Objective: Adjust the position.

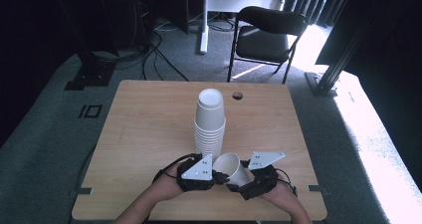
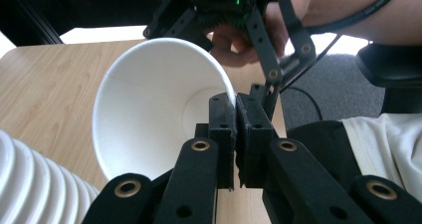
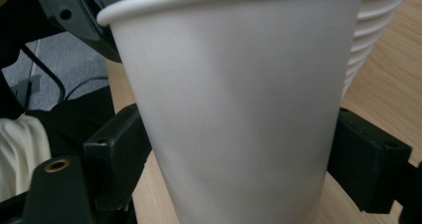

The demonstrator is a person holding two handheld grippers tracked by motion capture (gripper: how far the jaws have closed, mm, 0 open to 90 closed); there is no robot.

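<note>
Grey carpet, dark curtains and cables surround a light wooden table (image 1: 149,124); a black folding chair (image 1: 266,35) stands beyond its far edge, well apart.

Item 1 — single white paper cup (image 1: 233,168). Near the table's front edge, tilted, mouth turned toward the left gripper, just in front of the stack. Held by both grippers.

Item 2 — stack of white paper cups (image 1: 209,124). Upright at mid-table, just behind the grippers. Bare wood lies open to its left, right and rear, out to all three edges; a small round hole (image 1: 237,95) sits near the far edge.

Item 3 — left gripper (image 1: 215,175). Jaws closed nearly together on the cup's rim, one inside the mouth, one outside.

Item 4 — right gripper (image 1: 238,183). Jaws spread wide around the cup's body, one on each side wall, both touching it.

View notes — the left gripper view looks into the cup's open mouth (image 2: 159,109) and shows the thin rim wall nipped between the pads, with the right gripper (image 2: 234,15) and the person's hand behind; ribbed stack rims (image 2: 35,184) sit at lower left. The right gripper view gives the cup's outer wall (image 3: 239,109) and rolled lip, with the stack (image 3: 373,30) close behind.
</note>
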